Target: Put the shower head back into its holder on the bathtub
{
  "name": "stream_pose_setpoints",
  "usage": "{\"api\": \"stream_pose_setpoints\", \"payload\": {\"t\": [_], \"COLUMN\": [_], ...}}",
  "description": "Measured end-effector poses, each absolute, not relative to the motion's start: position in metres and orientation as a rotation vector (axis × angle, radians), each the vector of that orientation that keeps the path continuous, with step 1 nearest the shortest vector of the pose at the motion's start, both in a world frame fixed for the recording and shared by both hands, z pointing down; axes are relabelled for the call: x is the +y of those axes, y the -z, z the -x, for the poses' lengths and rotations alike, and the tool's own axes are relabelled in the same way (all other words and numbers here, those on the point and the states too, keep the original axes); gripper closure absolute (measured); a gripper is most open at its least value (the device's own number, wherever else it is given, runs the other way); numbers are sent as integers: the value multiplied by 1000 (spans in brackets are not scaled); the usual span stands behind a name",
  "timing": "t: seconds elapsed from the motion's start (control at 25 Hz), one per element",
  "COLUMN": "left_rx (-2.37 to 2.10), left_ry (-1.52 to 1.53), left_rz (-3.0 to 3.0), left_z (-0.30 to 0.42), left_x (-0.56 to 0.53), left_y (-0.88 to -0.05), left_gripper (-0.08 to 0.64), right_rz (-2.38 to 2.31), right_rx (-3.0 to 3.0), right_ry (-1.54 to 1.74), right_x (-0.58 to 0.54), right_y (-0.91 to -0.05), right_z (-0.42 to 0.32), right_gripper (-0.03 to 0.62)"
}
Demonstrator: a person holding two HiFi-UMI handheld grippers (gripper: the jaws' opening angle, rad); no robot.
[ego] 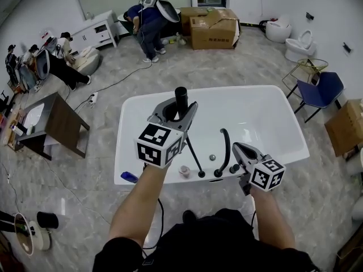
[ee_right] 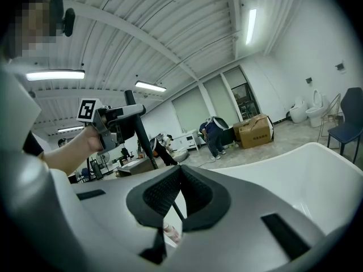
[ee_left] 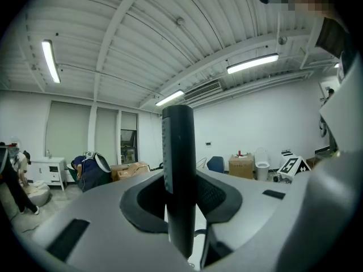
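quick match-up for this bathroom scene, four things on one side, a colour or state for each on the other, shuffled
Things:
1 shower head
2 bathtub
3 chair
4 cardboard box

Descriptions:
a blue
b brown, by the far wall
c black, clamped in the left tool
d white

Pairs: 1-c; 2-d; 3-a; 4-b

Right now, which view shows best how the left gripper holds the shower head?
The left gripper view: the black shower head stands upright in the left gripper, clamped. The head view shows only its top above the gripper. The right gripper view shows it small, from the side.
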State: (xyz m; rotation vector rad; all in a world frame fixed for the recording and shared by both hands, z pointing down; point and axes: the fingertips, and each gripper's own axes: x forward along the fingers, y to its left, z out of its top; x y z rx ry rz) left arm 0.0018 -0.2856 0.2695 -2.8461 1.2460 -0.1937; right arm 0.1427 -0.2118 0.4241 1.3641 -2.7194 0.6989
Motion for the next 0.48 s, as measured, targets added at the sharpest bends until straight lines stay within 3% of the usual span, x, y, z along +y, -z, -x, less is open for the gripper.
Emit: {"api": "stream_pose_setpoints", "payload": {"t": [0.48], "left_rx": [1371], "left_ry": [271], "left_rz": [2943], "left_z": [-12], "left_x": [-282], "left_y": [-324], "left_gripper": [437], "right_rz": [-1207], "right_rx": [-2743], "right_ry": [-720], "right_x": [-238], "right_y": [-429], "right_z": [-137], "right_gripper": [575]}}
